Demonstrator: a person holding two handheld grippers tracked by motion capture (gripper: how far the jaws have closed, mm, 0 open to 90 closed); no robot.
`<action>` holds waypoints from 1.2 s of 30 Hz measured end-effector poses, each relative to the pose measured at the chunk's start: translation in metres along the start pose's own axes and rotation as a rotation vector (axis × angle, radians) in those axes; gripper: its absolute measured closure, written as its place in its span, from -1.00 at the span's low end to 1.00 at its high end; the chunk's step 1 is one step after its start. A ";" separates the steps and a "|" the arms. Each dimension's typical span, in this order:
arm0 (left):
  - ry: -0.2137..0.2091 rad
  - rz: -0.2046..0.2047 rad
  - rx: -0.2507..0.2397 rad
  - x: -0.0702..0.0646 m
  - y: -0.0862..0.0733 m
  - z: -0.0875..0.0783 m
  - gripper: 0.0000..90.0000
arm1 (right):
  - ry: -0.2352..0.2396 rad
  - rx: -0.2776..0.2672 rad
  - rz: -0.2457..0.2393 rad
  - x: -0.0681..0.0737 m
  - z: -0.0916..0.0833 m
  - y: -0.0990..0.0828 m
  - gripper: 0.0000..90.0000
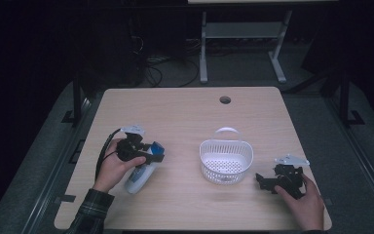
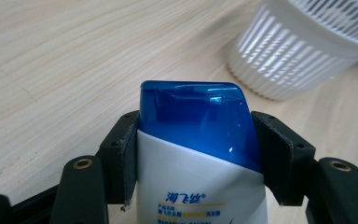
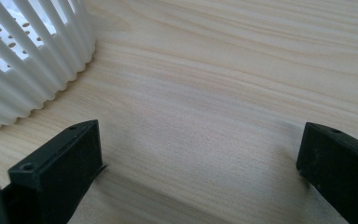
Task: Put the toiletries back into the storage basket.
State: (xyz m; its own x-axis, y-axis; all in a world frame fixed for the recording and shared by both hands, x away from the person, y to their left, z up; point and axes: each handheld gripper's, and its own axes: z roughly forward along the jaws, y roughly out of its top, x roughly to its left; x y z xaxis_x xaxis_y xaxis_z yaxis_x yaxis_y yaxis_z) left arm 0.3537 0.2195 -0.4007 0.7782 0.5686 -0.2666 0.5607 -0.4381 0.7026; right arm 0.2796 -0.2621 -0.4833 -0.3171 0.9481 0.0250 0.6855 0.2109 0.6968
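White shampoo bottle (image 2: 200, 186) w/ blue cap (image 2: 196, 121) sits clamped betw. left gripper (image 1: 153, 155) pads, over table (image 1: 185, 122) left of white basket (image 1: 225, 161); right gripper (image 1: 263, 181), jaws wide apart & empty, rests just right of basket.

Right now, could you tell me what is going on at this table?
A person works with tongs in each hand. The left tongs are clamped on a white shampoo bottle just below its blue cap, left of the white basket. The right tongs are open with nothing between them, low over the table beside the basket.
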 end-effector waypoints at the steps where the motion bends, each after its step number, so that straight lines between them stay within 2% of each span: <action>1: -0.007 0.011 -0.008 0.000 -0.001 -0.003 -0.17 | 0.000 0.000 0.000 0.000 0.000 0.000 -1.00; 3: -0.027 0.029 -0.027 0.000 -0.003 -0.009 -0.17 | 0.000 0.000 0.000 0.000 0.000 0.000 -1.00; 8: -0.050 0.042 -0.059 0.000 -0.004 -0.018 -0.17 | 0.000 0.000 0.000 0.000 0.000 0.000 -1.00; 20: -0.133 0.051 -0.169 0.005 -0.005 -0.038 -0.16 | 0.000 0.000 0.000 0.000 0.000 0.000 -1.00; 26: -0.136 0.054 -0.197 0.006 -0.006 -0.045 -0.16 | 0.000 0.000 0.000 0.000 0.000 0.000 -1.00; 36: -0.146 0.084 -0.265 0.005 -0.003 -0.051 -0.16 | 0.000 0.000 0.000 0.000 0.000 0.000 -1.00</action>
State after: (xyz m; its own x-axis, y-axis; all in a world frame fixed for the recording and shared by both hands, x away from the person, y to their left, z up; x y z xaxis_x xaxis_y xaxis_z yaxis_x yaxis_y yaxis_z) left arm 0.3416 0.2591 -0.3704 0.8619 0.4236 -0.2788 0.4144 -0.2715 0.8687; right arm 0.2796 -0.2621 -0.4833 -0.3173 0.9480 0.0250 0.6854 0.2111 0.6969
